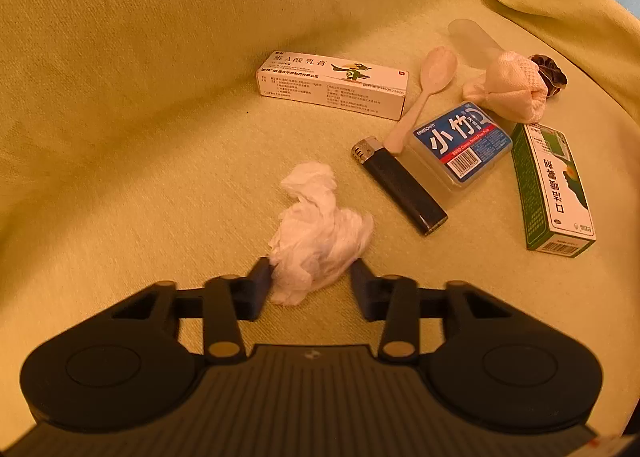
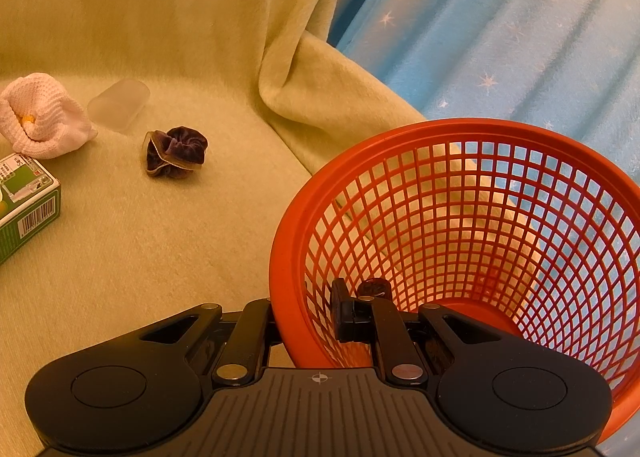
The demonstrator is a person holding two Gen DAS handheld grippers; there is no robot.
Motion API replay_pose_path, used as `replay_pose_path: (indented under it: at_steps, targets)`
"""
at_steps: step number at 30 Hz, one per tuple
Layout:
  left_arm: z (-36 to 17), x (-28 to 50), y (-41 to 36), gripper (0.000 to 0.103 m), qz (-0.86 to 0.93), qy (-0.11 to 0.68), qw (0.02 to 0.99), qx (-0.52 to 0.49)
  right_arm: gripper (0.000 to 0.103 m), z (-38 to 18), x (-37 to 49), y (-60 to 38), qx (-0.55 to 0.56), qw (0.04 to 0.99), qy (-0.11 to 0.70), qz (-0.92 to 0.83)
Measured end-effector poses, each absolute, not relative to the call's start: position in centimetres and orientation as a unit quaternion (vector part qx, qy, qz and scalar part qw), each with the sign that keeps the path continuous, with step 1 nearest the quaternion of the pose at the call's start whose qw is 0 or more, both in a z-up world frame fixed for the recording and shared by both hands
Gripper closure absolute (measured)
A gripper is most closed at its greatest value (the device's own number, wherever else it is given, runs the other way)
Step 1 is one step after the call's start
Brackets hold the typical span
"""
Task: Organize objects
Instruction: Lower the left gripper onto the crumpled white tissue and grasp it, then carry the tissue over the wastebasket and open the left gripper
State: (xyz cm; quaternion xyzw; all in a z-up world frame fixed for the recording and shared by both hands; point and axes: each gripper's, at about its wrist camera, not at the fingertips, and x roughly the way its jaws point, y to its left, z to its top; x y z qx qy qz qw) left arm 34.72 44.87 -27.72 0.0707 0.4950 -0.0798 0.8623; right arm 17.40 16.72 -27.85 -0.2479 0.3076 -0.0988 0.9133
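In the left wrist view my left gripper [image 1: 311, 280] is open, its two fingers on either side of a crumpled white tissue [image 1: 316, 237] lying on the yellow-green cloth. Beyond it lie a dark lighter [image 1: 400, 185], a blue-labelled clear box [image 1: 460, 147], a plastic spoon [image 1: 424, 91], a white medicine box [image 1: 332, 85], a green box [image 1: 554, 189], a white knitted bundle [image 1: 510, 87] and a dark scrunchie [image 1: 550, 75]. In the right wrist view my right gripper [image 2: 308, 315] is shut on the rim of an orange mesh basket [image 2: 480, 241], one finger inside, one outside.
The right wrist view shows the scrunchie [image 2: 176, 153], the knitted bundle [image 2: 42, 115], a clear plastic cap [image 2: 118, 103] and the green box [image 2: 24, 199] to the left of the basket. Folded cloth [image 2: 320, 97] rises behind. A blue starred curtain [image 2: 500, 37] hangs at the right.
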Motion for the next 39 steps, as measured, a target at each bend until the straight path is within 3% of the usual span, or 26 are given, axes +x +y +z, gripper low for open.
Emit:
replay_pose_path:
  at_steps: [5,6,21,39]
  targets:
    - [-27.1,34.5,45.0,0.08,-0.08,0.489,0.866,0.073,0.095,-27.9,17.4,16.8,-0.248,0.913,0.308,-0.099]
    - [-27.0,34.6,44.9,0.087,-0.08,0.486,0.867,0.074,0.095,-27.9,17.4,16.7,-0.248,0.913,0.308,-0.099]
    - [-22.9,34.7,42.4,0.087,-0.115,0.447,0.884,0.071,0.095,-27.9,17.4,16.8,-0.249,0.913,0.308,-0.098]
    - [-17.9,36.7,31.8,0.087,-0.228,0.399,0.886,0.057,0.095,-27.9,17.4,16.8,-0.248,0.913,0.308,-0.099]
